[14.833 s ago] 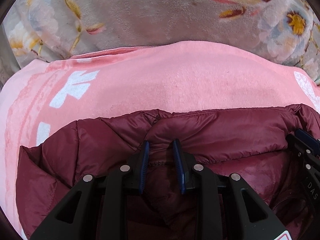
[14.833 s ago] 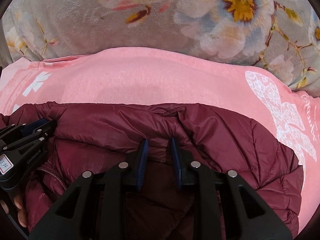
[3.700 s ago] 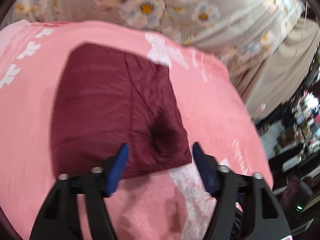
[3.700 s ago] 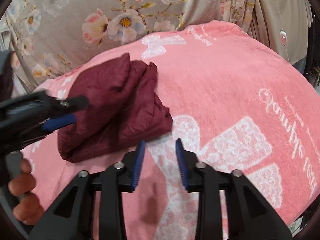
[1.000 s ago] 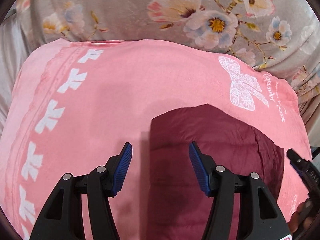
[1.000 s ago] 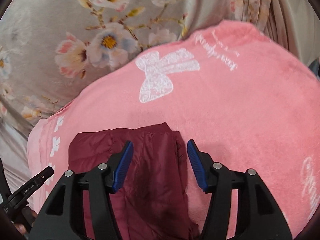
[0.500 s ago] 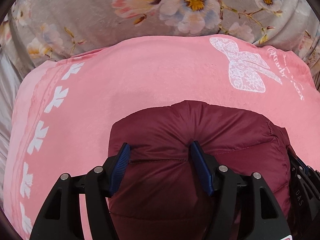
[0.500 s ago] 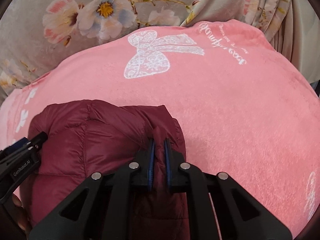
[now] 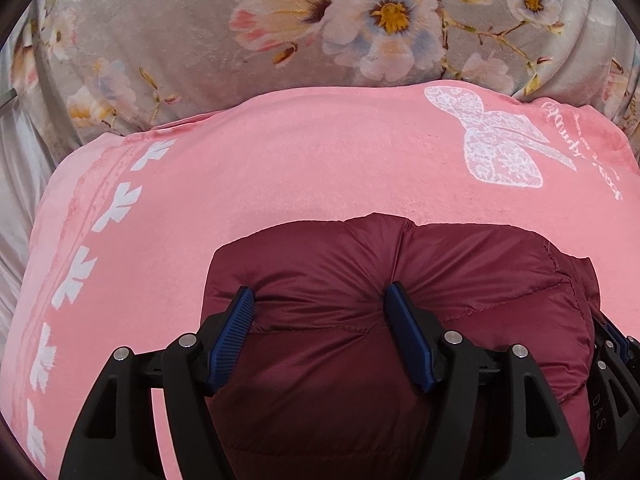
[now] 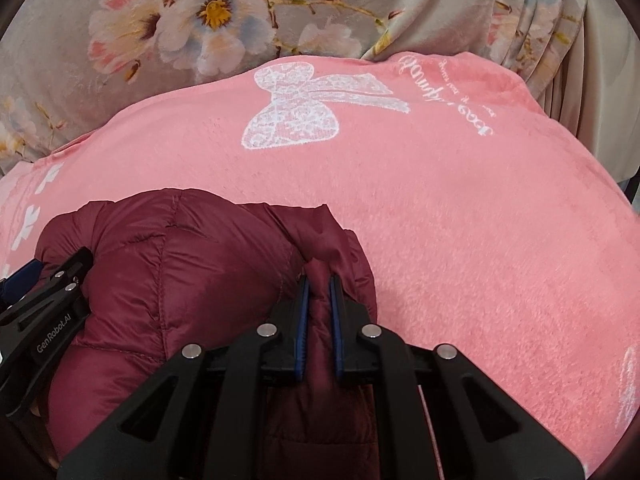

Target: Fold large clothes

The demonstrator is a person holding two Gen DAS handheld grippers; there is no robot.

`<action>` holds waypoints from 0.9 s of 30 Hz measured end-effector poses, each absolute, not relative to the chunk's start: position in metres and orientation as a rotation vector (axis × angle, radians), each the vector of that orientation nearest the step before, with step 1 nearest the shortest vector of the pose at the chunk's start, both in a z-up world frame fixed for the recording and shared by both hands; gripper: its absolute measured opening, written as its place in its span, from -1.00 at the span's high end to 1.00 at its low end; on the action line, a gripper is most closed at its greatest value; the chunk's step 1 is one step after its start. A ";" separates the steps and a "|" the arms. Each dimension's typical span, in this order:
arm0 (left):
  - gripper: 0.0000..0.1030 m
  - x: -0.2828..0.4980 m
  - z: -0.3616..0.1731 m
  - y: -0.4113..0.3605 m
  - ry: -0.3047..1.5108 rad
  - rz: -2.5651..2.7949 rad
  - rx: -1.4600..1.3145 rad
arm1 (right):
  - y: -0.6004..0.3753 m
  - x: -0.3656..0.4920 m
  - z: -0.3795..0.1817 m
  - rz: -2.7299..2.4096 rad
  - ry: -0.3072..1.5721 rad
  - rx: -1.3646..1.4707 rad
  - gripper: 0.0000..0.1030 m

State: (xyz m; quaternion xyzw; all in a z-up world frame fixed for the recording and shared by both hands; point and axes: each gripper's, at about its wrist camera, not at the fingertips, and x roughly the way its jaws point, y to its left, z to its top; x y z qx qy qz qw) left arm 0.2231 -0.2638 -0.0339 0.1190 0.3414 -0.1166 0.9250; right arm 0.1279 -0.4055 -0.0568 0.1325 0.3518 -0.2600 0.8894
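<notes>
A folded maroon puffer jacket [image 9: 400, 280] lies on a pink blanket [image 9: 280, 168]. My left gripper [image 9: 320, 300] is open, its blue fingers pressed down into the jacket's puffy left part, a wide bulge of fabric between them. My right gripper [image 10: 319, 286] is shut on a pinched fold at the jacket's [image 10: 192, 264] right edge. The right gripper also shows at the far right edge of the left wrist view [image 9: 612, 344], and the left gripper's fingers [image 10: 48, 280] at the left of the right wrist view.
The pink blanket [image 10: 460, 220] has white bow prints [image 10: 304, 104] and script. Behind it hangs a grey floral cloth [image 9: 320, 20]. A beige curtain [image 10: 600, 80] hangs at the far right. The blanket's left border has white leaf marks [image 9: 116, 208].
In the last second both grippers came down onto the jacket. My right gripper closed on a fold at its right edge. My left gripper stayed open and settled into the fabric.
</notes>
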 end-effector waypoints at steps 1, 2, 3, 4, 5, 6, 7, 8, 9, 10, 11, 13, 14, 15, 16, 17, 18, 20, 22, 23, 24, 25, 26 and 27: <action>-0.29 0.223 -0.035 -0.263 0.697 -0.239 0.240 | -0.404 0.128 -0.057 -0.542 0.729 0.272 0.83; -0.29 0.223 -0.036 -0.263 0.693 -0.238 0.238 | -0.405 0.129 -0.058 -0.543 0.729 0.270 0.83; -0.29 0.223 -0.036 -0.263 0.690 -0.237 0.238 | -0.404 0.128 -0.058 -0.542 0.729 0.271 0.83; -0.29 0.223 -0.037 -0.264 0.687 -0.234 0.239 | -0.404 0.128 -0.058 -0.542 0.729 0.273 0.83; -0.29 0.223 -0.038 -0.265 0.683 -0.231 0.242 | -0.404 0.128 -0.058 -0.543 0.729 0.273 0.83; -0.29 0.223 -0.039 -0.265 0.681 -0.229 0.244 | -0.404 0.128 -0.058 -0.543 0.729 0.274 0.83; -0.29 0.223 -0.039 -0.266 0.678 -0.226 0.246 | -0.403 0.128 -0.059 -0.543 0.729 0.274 0.83; -0.29 0.223 -0.039 -0.266 0.676 -0.225 0.247 | -0.403 0.129 -0.059 -0.544 0.729 0.273 0.83; -0.29 0.223 -0.040 -0.266 0.676 -0.226 0.247 | -0.404 0.128 -0.059 -0.544 0.729 0.272 0.83; -0.30 0.223 -0.040 -0.266 0.677 -0.228 0.245 | -0.404 0.128 -0.059 -0.543 0.729 0.273 0.83; -0.30 0.223 -0.040 -0.266 0.677 -0.228 0.244 | -0.404 0.129 -0.059 -0.543 0.729 0.274 0.83; -0.30 0.223 -0.040 -0.266 0.677 -0.226 0.245 | -0.404 0.129 -0.059 -0.542 0.729 0.276 0.83; -0.30 0.223 -0.040 -0.266 0.677 -0.225 0.244 | -0.404 0.129 -0.059 -0.542 0.730 0.277 0.83; -0.30 0.223 -0.040 -0.267 0.678 -0.225 0.244 | -0.404 0.129 -0.059 -0.542 0.730 0.278 0.83; -0.30 0.224 -0.040 -0.266 0.679 -0.226 0.242 | -0.404 0.129 -0.059 -0.543 0.729 0.278 0.84; -0.31 0.225 -0.040 -0.265 0.680 -0.227 0.239 | -0.404 0.129 -0.059 -0.543 0.728 0.280 0.84; -0.32 0.225 -0.040 -0.264 0.684 -0.231 0.233 | -0.405 0.129 -0.059 -0.540 0.729 0.283 0.84; -0.35 0.227 -0.037 -0.257 0.702 -0.251 0.205 | -0.408 0.128 -0.058 -0.521 0.732 0.306 0.83; -0.47 0.229 -0.033 -0.244 0.748 -0.280 0.169 | -0.411 0.121 -0.052 -0.507 0.742 0.329 0.75; -0.48 0.228 -0.029 -0.233 0.786 -0.308 0.138 | -0.411 0.113 -0.046 -0.511 0.747 0.333 0.46; -0.48 0.226 -0.027 -0.224 0.811 -0.327 0.110 | -0.410 0.099 -0.038 -0.526 0.736 0.338 -0.04; -0.48 0.222 -0.024 -0.210 0.842 -0.351 0.064 | -0.410 0.084 -0.031 -0.516 0.714 0.354 -0.20; -0.48 0.217 -0.020 -0.194 0.873 -0.376 0.018 | -0.409 0.067 -0.025 -0.488 0.703 0.383 -0.21; -0.49 0.212 -0.017 -0.181 0.895 -0.403 -0.020 | -0.407 0.055 -0.024 -0.467 0.707 0.405 -0.21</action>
